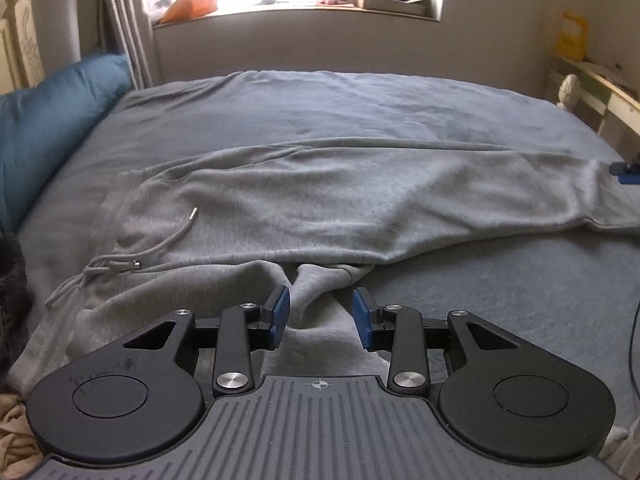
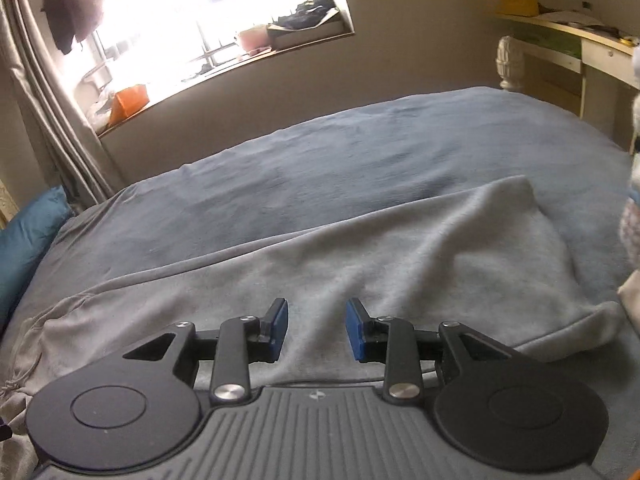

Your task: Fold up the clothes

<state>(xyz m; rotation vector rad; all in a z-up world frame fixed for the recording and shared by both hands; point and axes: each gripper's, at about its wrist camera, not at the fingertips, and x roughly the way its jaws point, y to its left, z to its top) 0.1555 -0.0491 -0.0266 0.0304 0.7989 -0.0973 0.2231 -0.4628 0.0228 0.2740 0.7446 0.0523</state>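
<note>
Grey sweatpants lie flat across the bed, with one leg folded over the other. The waistband and its drawstring are at the left in the left wrist view. My left gripper hangs open just above a bunched fold of the pants' near edge, and its blue pads do not touch the cloth. In the right wrist view the pants run to the leg cuffs at the right. My right gripper is open above the leg fabric with nothing between its fingers.
The bed has a grey-blue sheet. A teal pillow lies at its left, with a curtain behind it. The cluttered window sill is beyond the far edge. A white bedpost and a desk stand at the right.
</note>
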